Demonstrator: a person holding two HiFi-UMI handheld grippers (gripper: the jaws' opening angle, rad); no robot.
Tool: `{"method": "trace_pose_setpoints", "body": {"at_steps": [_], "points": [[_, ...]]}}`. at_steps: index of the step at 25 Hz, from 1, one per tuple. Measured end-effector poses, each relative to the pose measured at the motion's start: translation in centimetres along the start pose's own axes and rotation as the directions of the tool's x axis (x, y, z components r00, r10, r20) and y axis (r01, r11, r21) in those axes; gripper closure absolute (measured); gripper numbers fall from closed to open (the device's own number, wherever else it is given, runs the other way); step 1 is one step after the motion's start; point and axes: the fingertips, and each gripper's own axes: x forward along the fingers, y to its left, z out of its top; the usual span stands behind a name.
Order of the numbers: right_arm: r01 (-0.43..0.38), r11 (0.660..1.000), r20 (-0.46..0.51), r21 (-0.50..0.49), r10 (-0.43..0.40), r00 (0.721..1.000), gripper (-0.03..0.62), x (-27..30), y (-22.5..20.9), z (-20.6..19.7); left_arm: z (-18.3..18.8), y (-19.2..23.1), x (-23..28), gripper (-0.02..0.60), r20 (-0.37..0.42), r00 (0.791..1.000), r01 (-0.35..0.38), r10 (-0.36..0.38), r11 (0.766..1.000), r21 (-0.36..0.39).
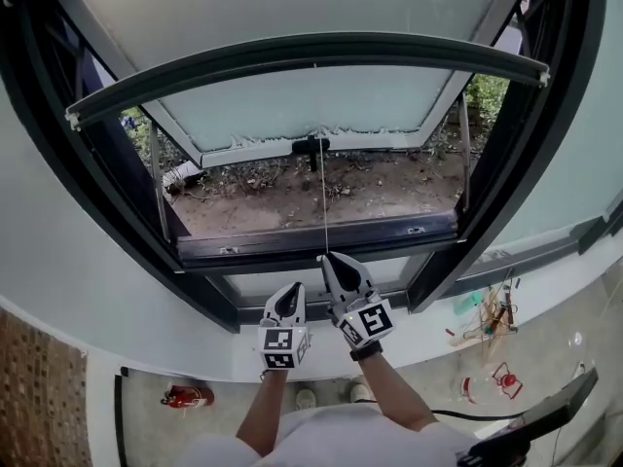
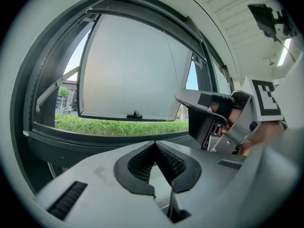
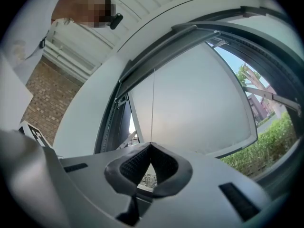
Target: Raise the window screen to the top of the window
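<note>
Bright daylight through window, fisheye edges

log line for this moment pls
right hand-held gripper: shut on pull cord | left hand-held gripper: shut, empty | screen bar: high in window

— Was there room to reach through?
— Mostly. Between the bar [image 1: 311, 52] above and the sill [image 1: 316, 246] below lay open air, as far as the sash [image 1: 311, 105], which tilted outward and closed off the far side.
— Anything across it?
— The cord [image 1: 322, 193] ran down the middle, from the bar to the right tongs [image 1: 327, 258], pinched on it. A stay [image 1: 156, 178] stood at each side, and the handle [image 1: 311, 145] sat by the cord.
— The left tongs [image 1: 294, 289]?
— Just beside the right, with little gap between.
</note>
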Motion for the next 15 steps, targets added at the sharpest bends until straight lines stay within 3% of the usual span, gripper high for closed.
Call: {"method": "trace_pose_setpoints", "body": {"at_steps": [4, 15], "points": [[0.004, 0.998, 0.011, -0.069, -0.004, 1.000, 0.592, 0.4, -0.1, 1.4, 0.1, -0.2, 0.1, 0.580, 0.005, 1.000, 0.008, -0.008, 1.000, 0.005], [0.016, 0.998, 0.100, -0.054, -0.011, 0.995, 0.592, 1.0, -0.5, 5.3, -0.1, 0.0, -0.2, 0.580, -0.006, 1.000, -0.002, 0.002, 1.000, 0.008]]}}
